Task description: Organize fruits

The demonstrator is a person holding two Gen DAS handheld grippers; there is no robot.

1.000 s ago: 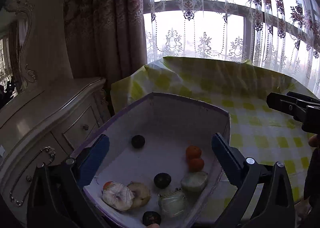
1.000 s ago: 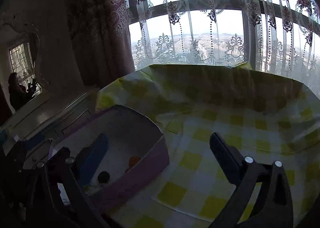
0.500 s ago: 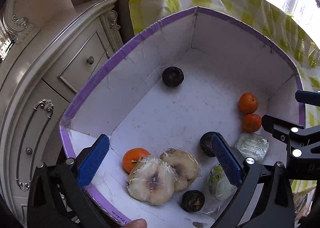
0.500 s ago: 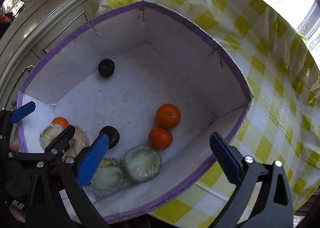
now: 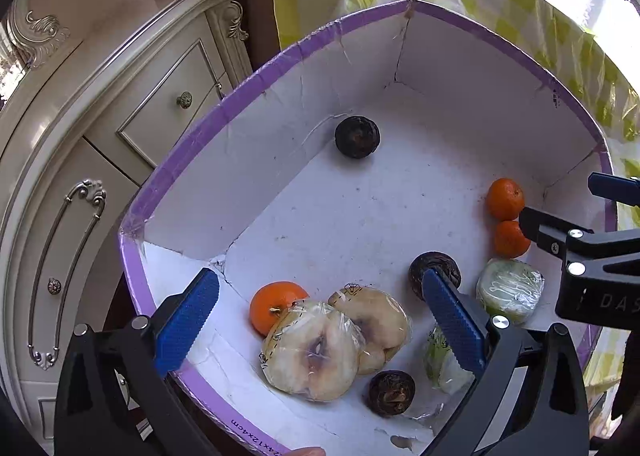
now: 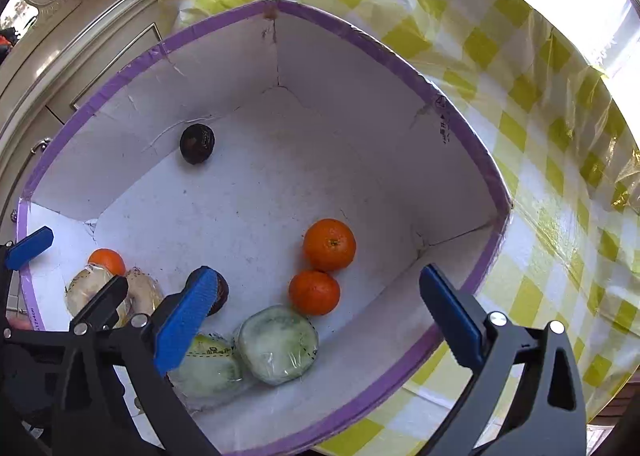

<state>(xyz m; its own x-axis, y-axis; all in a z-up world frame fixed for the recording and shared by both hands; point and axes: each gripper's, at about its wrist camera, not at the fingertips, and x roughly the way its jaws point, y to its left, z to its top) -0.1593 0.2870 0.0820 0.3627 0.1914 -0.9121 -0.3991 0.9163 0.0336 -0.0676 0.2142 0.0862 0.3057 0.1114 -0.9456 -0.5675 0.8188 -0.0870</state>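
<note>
A white box with a purple rim [image 5: 256,88] [image 6: 472,136] holds the fruit. In the left wrist view I see an orange [image 5: 272,306], two wrapped pale fruit halves [image 5: 312,352], three dark round fruits, one at the far wall [image 5: 357,137], and two small oranges [image 5: 505,199] at the right. In the right wrist view the two oranges [image 6: 329,244] lie above two wrapped green halves [image 6: 278,344]. My left gripper [image 5: 320,320] is open and empty above the pale halves. My right gripper [image 6: 316,316] is open and empty above the oranges.
The box sits on a table with a yellow and white checked cloth [image 6: 560,184]. A cream cabinet with drawers [image 5: 100,144] stands close to the left of the box. A bright window lies beyond the table.
Both grippers have tipped down from looking across the room to looking into the box and have moved closer over the fruit. Both stay open.
</note>
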